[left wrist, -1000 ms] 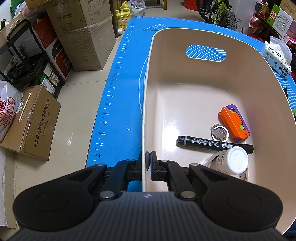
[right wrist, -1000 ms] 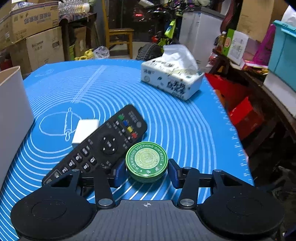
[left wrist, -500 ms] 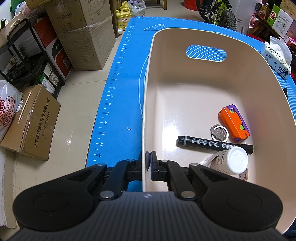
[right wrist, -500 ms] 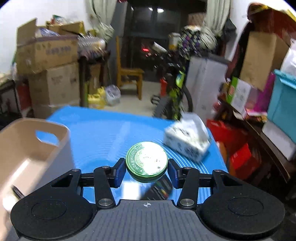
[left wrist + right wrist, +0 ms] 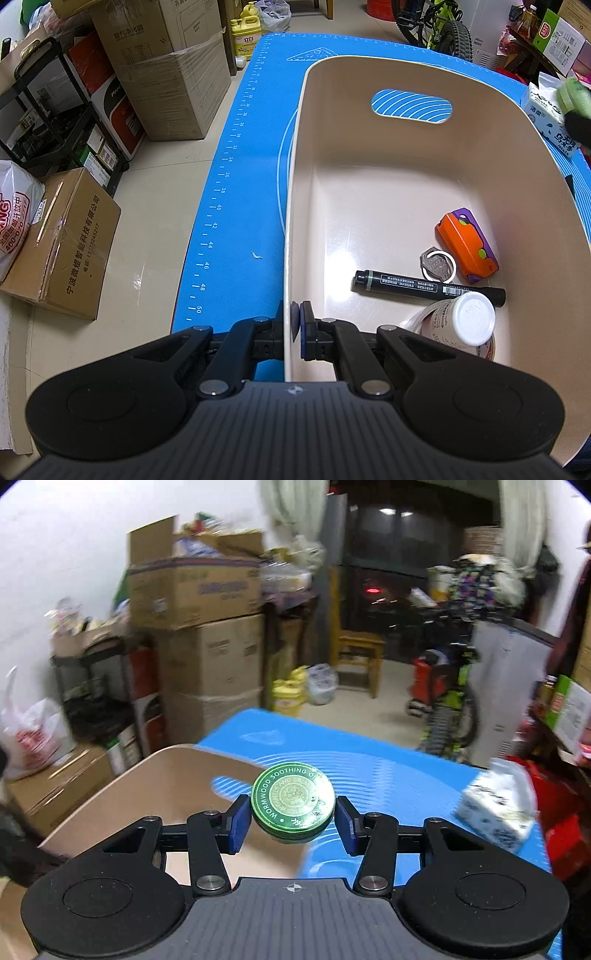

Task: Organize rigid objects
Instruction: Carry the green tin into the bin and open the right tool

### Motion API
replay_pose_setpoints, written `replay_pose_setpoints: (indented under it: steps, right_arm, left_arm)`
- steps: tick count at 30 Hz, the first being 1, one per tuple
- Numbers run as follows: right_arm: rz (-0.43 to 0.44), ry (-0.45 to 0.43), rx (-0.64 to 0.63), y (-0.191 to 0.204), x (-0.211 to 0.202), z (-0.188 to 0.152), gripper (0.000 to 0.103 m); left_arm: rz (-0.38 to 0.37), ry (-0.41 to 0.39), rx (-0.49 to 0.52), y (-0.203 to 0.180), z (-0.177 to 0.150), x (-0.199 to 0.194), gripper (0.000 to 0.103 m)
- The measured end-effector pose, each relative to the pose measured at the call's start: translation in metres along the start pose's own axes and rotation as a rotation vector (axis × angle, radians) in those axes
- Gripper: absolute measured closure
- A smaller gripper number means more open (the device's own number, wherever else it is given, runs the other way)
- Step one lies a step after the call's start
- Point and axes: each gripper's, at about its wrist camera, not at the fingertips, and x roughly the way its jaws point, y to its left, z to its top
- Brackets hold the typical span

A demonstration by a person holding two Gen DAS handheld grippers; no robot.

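Observation:
My left gripper (image 5: 296, 325) is shut on the near left wall of the beige bin (image 5: 369, 177). Inside the bin lie an orange and purple toy (image 5: 466, 246), a black marker (image 5: 424, 287), a round keyring piece (image 5: 437, 265) and a white-capped bottle (image 5: 463, 322). My right gripper (image 5: 293, 819) is shut on a round green ointment tin (image 5: 293, 800) and holds it in the air, above the bin's (image 5: 155, 786) right side. The tin also shows as a green blur at the far right of the left wrist view (image 5: 572, 95).
The bin stands on a blue mat (image 5: 236, 184). A white tissue pack (image 5: 495, 808) lies on the mat's far right. Cardboard boxes (image 5: 62, 240) and a black rack (image 5: 48, 122) stand on the floor to the left. A bicycle (image 5: 447, 705) stands beyond the table.
My right gripper has lifted the green tin off the mat and carried it left and up, over the bin. The left gripper has not moved.

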Motion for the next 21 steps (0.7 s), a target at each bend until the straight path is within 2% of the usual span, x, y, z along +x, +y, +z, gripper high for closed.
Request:
replay_pose_setpoints:
  steps: [4, 11, 21]
  right_arm:
    - [0.042, 0.054, -0.091, 0.034, 0.008, -0.002, 0.049]
    - [0.077, 0.158, -0.188, 0.071, 0.025, -0.014, 0.049]
    - [0.091, 0.291, -0.214, 0.083, 0.044, -0.027, 0.049]
  left_arm:
    - [-0.001, 0.000, -0.001, 0.000, 0.000, 0.000, 0.097]
    - [-0.002, -0.002, -0.001, 0.000, 0.000, 0.000, 0.097]
    - [-0.001, -0.001, -0.001, 0.000, 0.000, 0.000, 0.097]
